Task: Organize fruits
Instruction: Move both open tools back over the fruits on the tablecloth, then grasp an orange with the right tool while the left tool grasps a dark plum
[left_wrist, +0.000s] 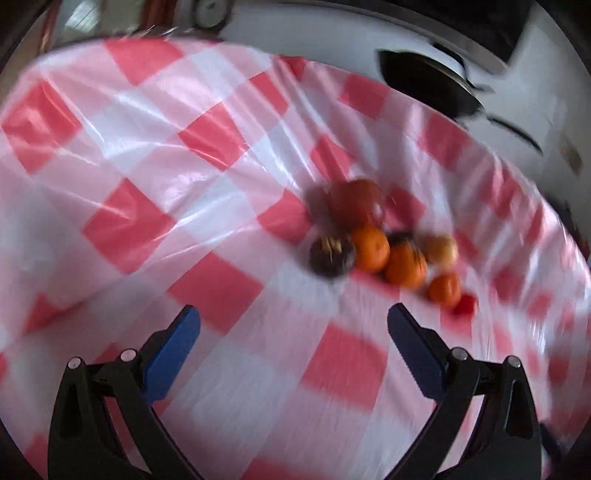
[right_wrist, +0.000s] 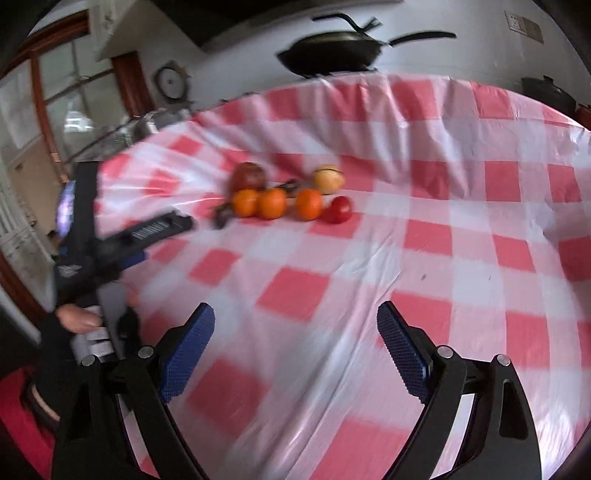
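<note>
Right wrist view: the right tool is hovering over the checked table with fingers spread apart, gripping nothing. Fruits are sitting clustered at 12 o'clock, well apart from it; three oranges are lying in a row. The left tool, fingers also apart and empty, is pointing at the fruits from 9 o'clock.

Fruits clustered on tablecloth, pan behind

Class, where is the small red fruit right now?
In the right wrist view, the small red fruit lies at the right end of the fruit row, touching an orange on the checked tablecloth.
</note>
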